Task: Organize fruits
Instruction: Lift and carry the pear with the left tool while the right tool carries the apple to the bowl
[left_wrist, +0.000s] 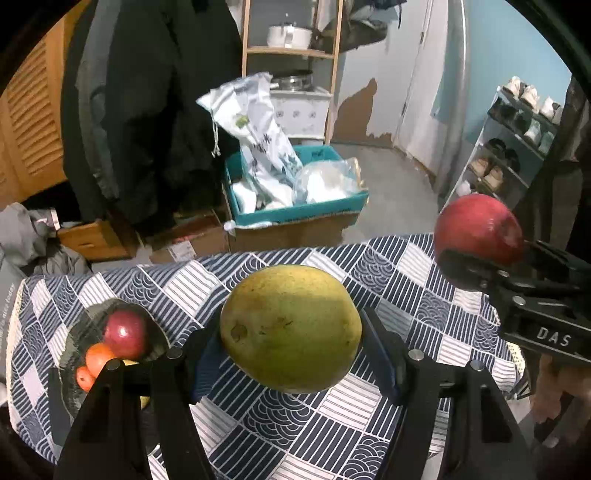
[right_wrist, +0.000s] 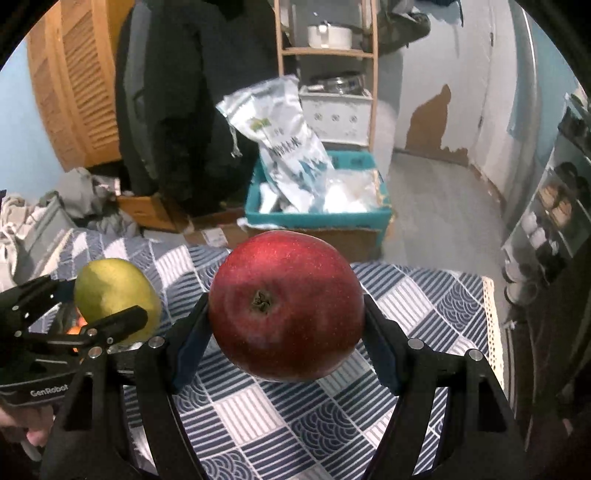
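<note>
The left gripper (left_wrist: 291, 328) pinches a green pear (left_wrist: 290, 328) between its jaws, above the counter (left_wrist: 280, 417). The right gripper (right_wrist: 287, 306) pinches a red apple (right_wrist: 287, 306) likewise. Both round fruits are held only at their sides, so either could slip and fall. The pear's long axis runs across the jaws; the apple's calyx points back toward the camera. A fruit bowl (left_wrist: 79, 328) sits left of the left jaws.

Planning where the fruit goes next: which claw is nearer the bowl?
Left. The left claw, holding the pear, hangs just right of the bowl. The right claw, holding the apple, is beyond the pear, over the table's right side.
</note>
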